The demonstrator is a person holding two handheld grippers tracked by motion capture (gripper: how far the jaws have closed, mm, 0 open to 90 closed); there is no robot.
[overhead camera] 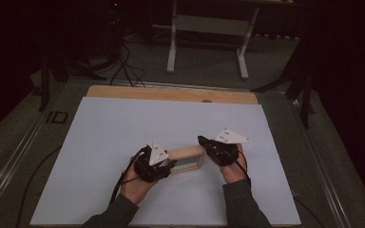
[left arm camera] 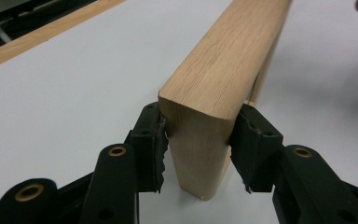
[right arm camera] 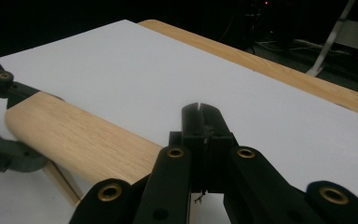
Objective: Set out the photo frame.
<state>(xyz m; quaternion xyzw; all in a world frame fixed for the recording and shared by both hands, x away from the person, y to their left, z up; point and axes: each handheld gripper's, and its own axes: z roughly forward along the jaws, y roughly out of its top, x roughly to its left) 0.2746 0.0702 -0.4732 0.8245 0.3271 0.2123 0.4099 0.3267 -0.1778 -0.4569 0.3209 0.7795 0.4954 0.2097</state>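
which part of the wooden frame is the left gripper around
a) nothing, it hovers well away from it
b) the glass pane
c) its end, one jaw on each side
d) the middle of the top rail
c: in the left gripper view the left gripper straddles the end of the wooden frame, a jaw at each side face.

The wooden frame (left arm camera: pixel 223 65) is pale, open-grained wood, sanded smooth with rounded edges and a matt, unvarnished look. The left gripper (left arm camera: pixel 198 149) has jaws of matt black plastic with ridged, rough-looking pads and brass-coloured metal rivets; the right gripper (right arm camera: pixel 204 122) looks the same. The surface (overhead camera: pixel 123 128) is covered in a smooth, matt white sheet, with a light wood edge at its far side.
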